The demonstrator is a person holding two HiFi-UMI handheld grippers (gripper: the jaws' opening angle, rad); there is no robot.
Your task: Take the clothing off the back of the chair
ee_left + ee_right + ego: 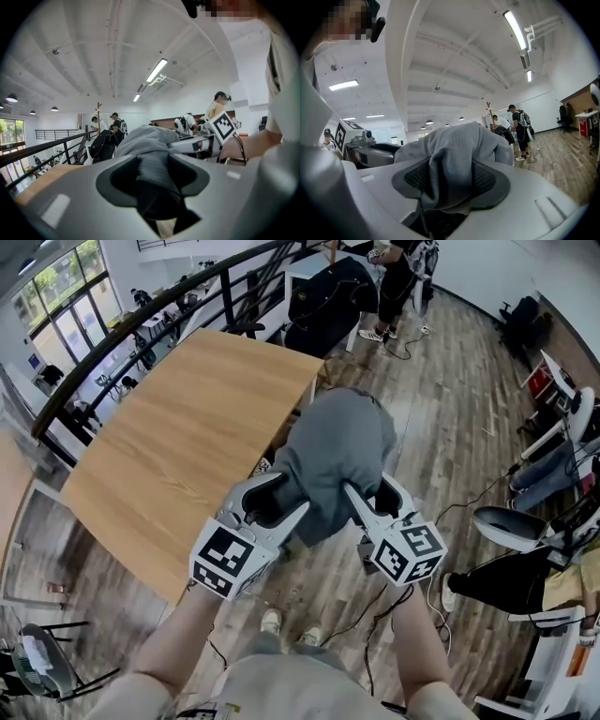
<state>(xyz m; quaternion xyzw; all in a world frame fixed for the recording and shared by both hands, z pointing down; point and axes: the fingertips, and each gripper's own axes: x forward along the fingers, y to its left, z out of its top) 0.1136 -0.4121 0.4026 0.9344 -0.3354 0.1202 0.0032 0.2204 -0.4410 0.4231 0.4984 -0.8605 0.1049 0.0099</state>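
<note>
The grey, soft-fabric garment (337, 456) hangs in a rounded heap over what we take to be the back of the chair. The chair itself is almost wholly hidden under the cloth, so we cannot say how the fabric is hooked on it. The garment sits just off the near corner of the light wooden worktop (178, 437), above the plank floor (441, 409).

Both tools are at its near, lower edge. The left tool (286, 495) has a dark fold of the grey fabric running through its jaws, and in the left gripper view the cloth fills the gap between the pads, so we read it as clenched on the garment. The right tool (367, 488) is likewise clamped on a thick bunch of the same fabric, and the right gripper view shows it pinched between the two textured pads. The two tools hold opposite sides of the hem, near each other.

As we judge it, the grasp is made but the removal is not. The bulk of the garment is draped over the chair back and nothing of it has come free. What is left is to lift the cloth up and clear of the backrest, then carry it away. Further out, a dark metal railing (141, 324) runs behind the worktop.
</note>
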